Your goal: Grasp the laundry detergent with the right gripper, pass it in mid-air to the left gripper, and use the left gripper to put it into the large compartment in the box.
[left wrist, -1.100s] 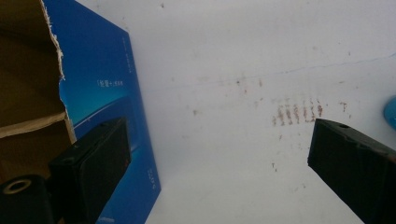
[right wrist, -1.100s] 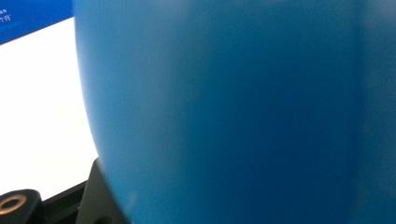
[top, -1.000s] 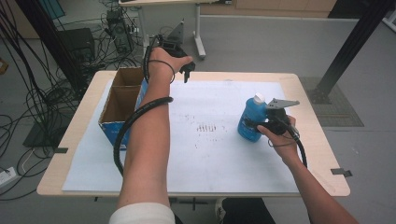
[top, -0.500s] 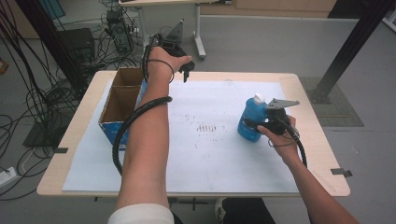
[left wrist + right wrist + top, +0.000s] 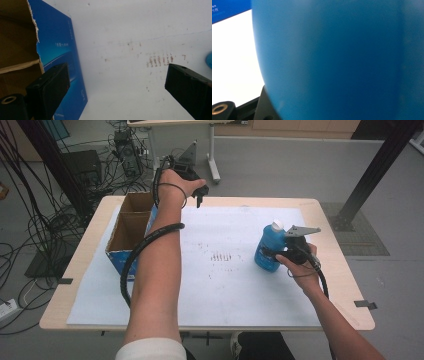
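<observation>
A blue plastic bottle [image 5: 269, 251] with a white cap stands upright on the white sheet at the table's right. My right gripper [image 5: 281, 254] is shut on its lower body from the right; its jaws have just been closing a little further with the bottle between them. In the right gripper view the bottle's blue wall [image 5: 337, 60] is pressed close, with one black jaw at the bottom left. My left gripper [image 5: 199, 197] hangs open over the table's far edge beside the cardboard box [image 5: 127, 232]. Its jaws [image 5: 116, 75] stand wide apart with nothing between them.
The open-topped box has a blue printed side [image 5: 60, 50], brown flaps and an inner divider, and sits at the table's left. A white sheet [image 5: 225, 290] with faint reddish marks [image 5: 160, 60] covers most of the wooden table [image 5: 345, 270]. Cables and equipment lie on the floor behind.
</observation>
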Available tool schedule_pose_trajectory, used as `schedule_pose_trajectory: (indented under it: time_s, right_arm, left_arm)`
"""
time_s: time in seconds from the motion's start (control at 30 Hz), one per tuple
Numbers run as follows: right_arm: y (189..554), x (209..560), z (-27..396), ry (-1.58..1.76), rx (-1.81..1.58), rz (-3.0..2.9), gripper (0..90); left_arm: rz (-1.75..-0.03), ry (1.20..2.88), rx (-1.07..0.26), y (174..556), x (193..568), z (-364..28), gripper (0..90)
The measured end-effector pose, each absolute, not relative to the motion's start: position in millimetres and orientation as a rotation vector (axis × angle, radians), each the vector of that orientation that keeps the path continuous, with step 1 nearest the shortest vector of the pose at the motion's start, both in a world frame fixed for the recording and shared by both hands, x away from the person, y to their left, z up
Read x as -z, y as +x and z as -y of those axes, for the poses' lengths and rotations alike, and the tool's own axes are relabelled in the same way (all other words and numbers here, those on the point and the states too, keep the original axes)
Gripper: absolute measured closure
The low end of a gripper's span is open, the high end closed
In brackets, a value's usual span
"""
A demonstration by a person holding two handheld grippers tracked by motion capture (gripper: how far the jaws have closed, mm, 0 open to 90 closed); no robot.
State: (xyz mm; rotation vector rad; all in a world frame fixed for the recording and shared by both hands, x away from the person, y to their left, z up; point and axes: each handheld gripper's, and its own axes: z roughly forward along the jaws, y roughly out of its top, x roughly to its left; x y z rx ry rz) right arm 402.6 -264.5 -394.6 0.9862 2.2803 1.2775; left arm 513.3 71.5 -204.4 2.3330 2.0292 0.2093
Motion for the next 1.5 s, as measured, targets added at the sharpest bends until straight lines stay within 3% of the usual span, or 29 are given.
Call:
schedule_pose_trajectory:
  time_s: [1.5]
  right_arm:
    - [400.4,395.0,263.5,1.005,-1.273,-2.256,44.7]
  left_arm:
    - [-2.031,2.328,-0.221,511.8,201.0,-72.7,6.5]
